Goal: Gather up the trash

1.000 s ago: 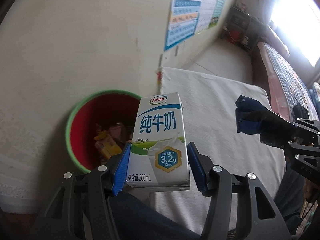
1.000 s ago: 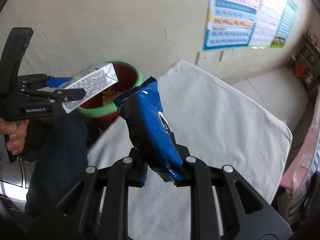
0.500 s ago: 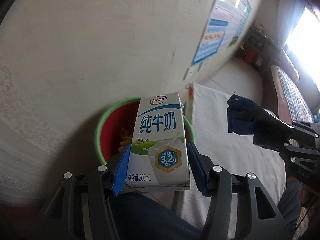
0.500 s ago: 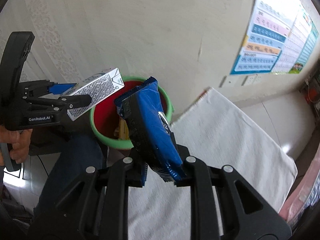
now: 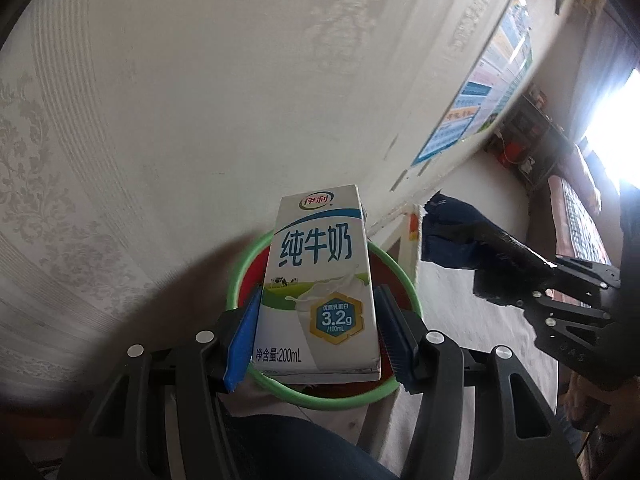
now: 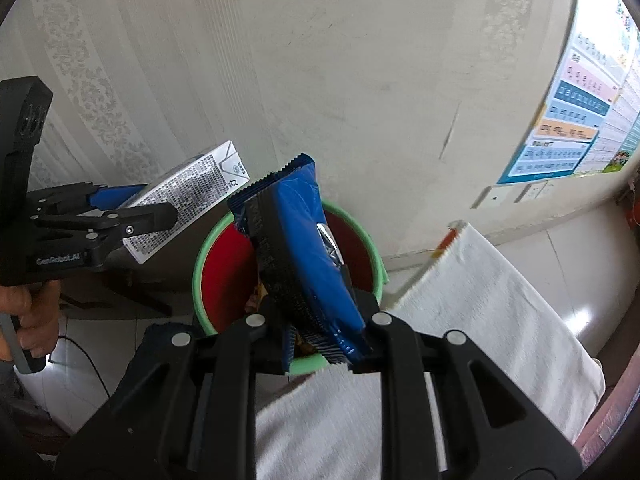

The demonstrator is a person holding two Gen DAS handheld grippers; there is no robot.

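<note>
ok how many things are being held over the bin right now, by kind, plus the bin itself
Milk carton: 1, clamped in the left gripper
Blue snack wrapper: 1, pinched in the right gripper
Red bin with green rim: 1, with some trash already inside, too hidden to count
Total: 3

Black plastic left claw (image 5: 318, 340), blue ribbed pads (image 5: 242, 340), silver screws, dark trouser leg (image 5: 300, 448)
</note>
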